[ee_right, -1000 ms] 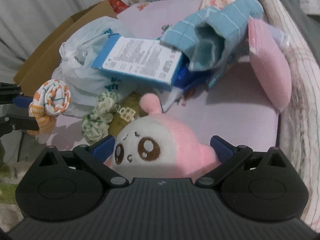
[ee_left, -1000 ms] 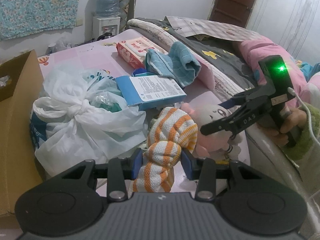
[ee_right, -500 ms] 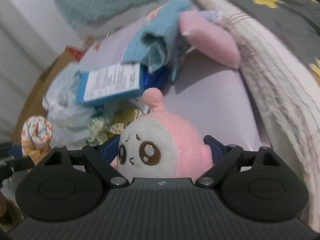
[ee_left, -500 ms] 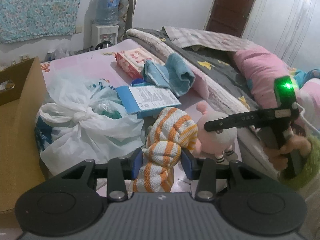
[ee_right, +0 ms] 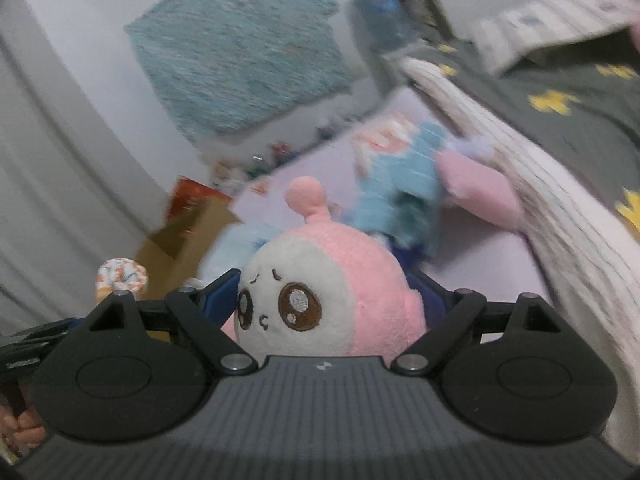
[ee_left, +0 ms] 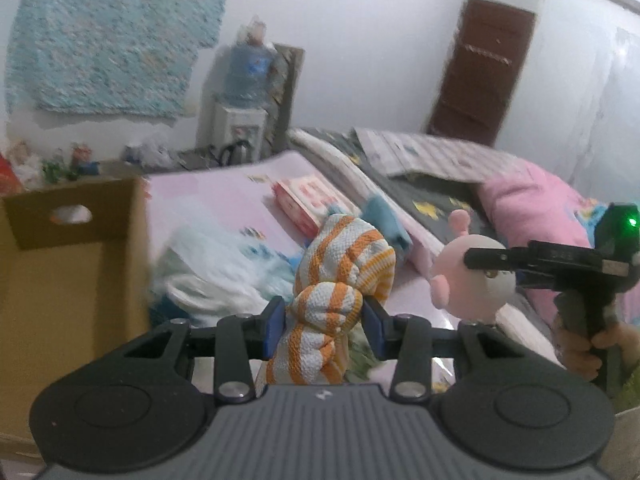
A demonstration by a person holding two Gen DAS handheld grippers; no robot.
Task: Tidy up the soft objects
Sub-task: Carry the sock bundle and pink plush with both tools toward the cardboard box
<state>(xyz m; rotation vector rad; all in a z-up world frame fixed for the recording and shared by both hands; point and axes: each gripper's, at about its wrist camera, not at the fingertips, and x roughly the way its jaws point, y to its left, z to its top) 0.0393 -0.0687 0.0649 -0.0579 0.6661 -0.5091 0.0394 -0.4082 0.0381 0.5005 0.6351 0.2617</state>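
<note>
In the left wrist view, an open cardboard box (ee_left: 76,264) fills the left side of the frame, its inner wall bare and a hand-hole in the far flap; its right edge stands just beside a white plastic bag (ee_left: 212,276) lying on the pale pink bed sheet (ee_left: 208,204). At the bottom centre the left gripper (ee_left: 323,316) has its blue pads pressed narrowly on both sides of a knotted orange-and-white striped cloth (ee_left: 340,276), which stands up above the pads and hangs below them, clear of the sheet. Behind it lie a red and white packet (ee_left: 308,200) and a light blue towel (ee_left: 384,216). Further right, the right gripper (ee_left: 486,264) reaches in from the right edge, gripped by a hand (ee_left: 588,344), with a green light on its body; it carries a pink plush toy (ee_left: 468,280) in the air over the sheet's edge. A grey star-patterned blanket (ee_left: 424,196) and a pink pillow (ee_left: 536,216) lie behind. On the back wall hang a blue floral cloth (ee_left: 116,36), with a water dispenser (ee_left: 244,100) to its right and a brown door (ee_left: 484,72) at upper right.

In the right wrist view, the striped cloth shows small at lower left (ee_right: 120,276), the box (ee_right: 188,236) beyond it. The right gripper (ee_right: 332,304) stands wide with its pads against both sides of the plush toy (ee_right: 324,300), lifted off the sheet. The towel (ee_right: 404,184) and a cream ribbed blanket (ee_right: 552,208) lie to the right.
</note>
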